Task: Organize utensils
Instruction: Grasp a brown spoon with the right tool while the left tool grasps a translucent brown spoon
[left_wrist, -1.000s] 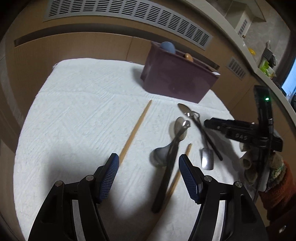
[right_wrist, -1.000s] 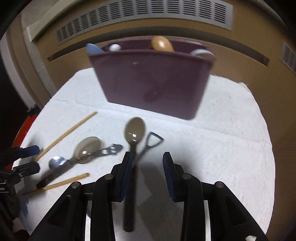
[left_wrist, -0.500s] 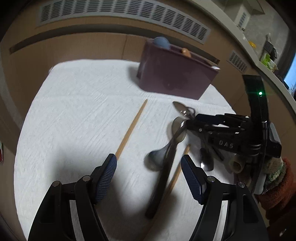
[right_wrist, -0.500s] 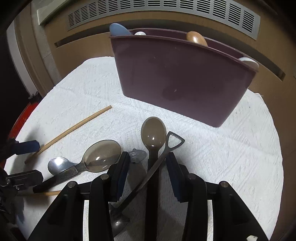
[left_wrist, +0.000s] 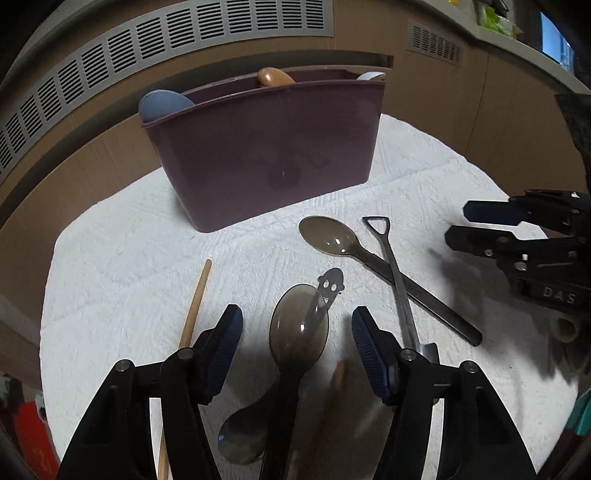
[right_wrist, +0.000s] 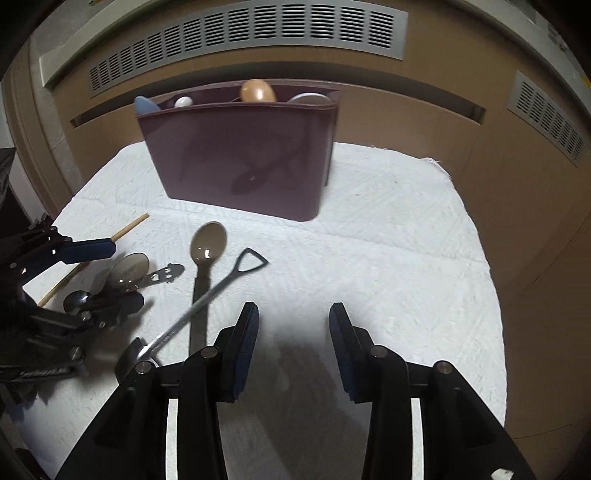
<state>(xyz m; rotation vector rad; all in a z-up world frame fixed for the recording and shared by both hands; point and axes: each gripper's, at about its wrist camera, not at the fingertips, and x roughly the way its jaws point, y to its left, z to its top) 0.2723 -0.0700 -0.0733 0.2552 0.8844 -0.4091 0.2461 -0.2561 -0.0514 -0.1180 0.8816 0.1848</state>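
Note:
My left gripper (left_wrist: 297, 350) hangs astride the bowl of a translucent brown spoon (left_wrist: 299, 332); its jaws are closing, and neither pad touches the spoon. Under that spoon lies a metal spoon (left_wrist: 240, 439) with a cut-out handle end. A wooden chopstick (left_wrist: 192, 325) lies just left of the left finger, and a second chopstick (left_wrist: 338, 376) lies between the jaws. Farther right a second brown spoon (right_wrist: 208, 242) is crossed by a shovel-shaped metal spoon (right_wrist: 221, 288). My right gripper (right_wrist: 293, 343) is open over bare cloth, to the right of that pair.
A purple utensil holder (left_wrist: 266, 147) stands at the back of the white cloth (right_wrist: 388, 258), with several spoon heads showing above its rim. Brown panelled walls with vent grilles close in behind and to the right. The cloth's right half holds no utensils.
My left gripper swung toward the holder and rolled, and now straddles the brown spoon. My right gripper, astride the other spoon and shovel spoon before, has drawn off to their right.

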